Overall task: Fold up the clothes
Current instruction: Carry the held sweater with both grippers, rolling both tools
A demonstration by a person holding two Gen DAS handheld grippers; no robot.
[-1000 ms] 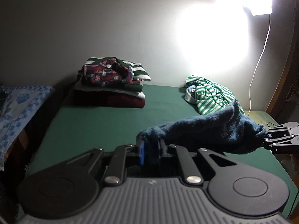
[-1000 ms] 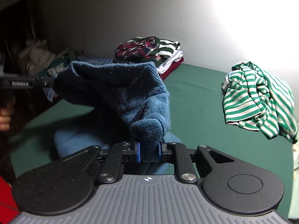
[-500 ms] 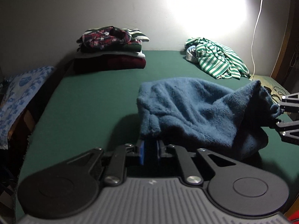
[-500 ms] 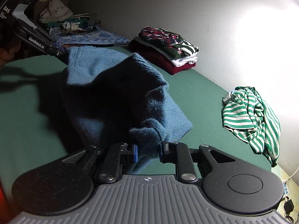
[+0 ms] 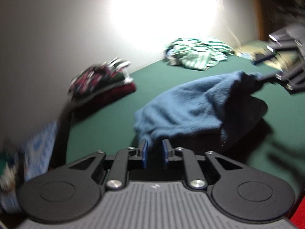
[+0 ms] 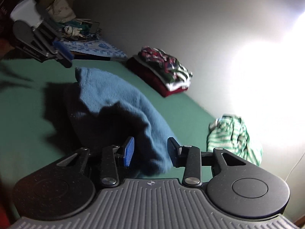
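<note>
A blue knitted sweater (image 5: 190,106) lies bunched on the green bed (image 5: 106,124), part of it in dark shadow. My left gripper (image 5: 154,148) is open, its blue pads just short of the sweater's near edge with nothing between them. In the right wrist view the same sweater (image 6: 118,91) stretches away from my right gripper (image 6: 149,150), which is wide open with the sweater's end lying between and below its fingers. The right gripper (image 5: 266,66) also shows at the sweater's far tip. The left gripper (image 6: 64,57) hovers just off the sweater's far corner.
A pile of folded clothes (image 5: 103,80) with a plaid shirt on top sits by the wall. A crumpled green-and-white striped garment (image 5: 196,55) lies at the far end of the bed. A blue patterned cloth (image 6: 95,47) and clutter (image 6: 72,28) lie beside the bed.
Both grippers have opened and let go of the sweater, which now rests on the bed. Both views have swung and tilted, with motion blur.
</note>
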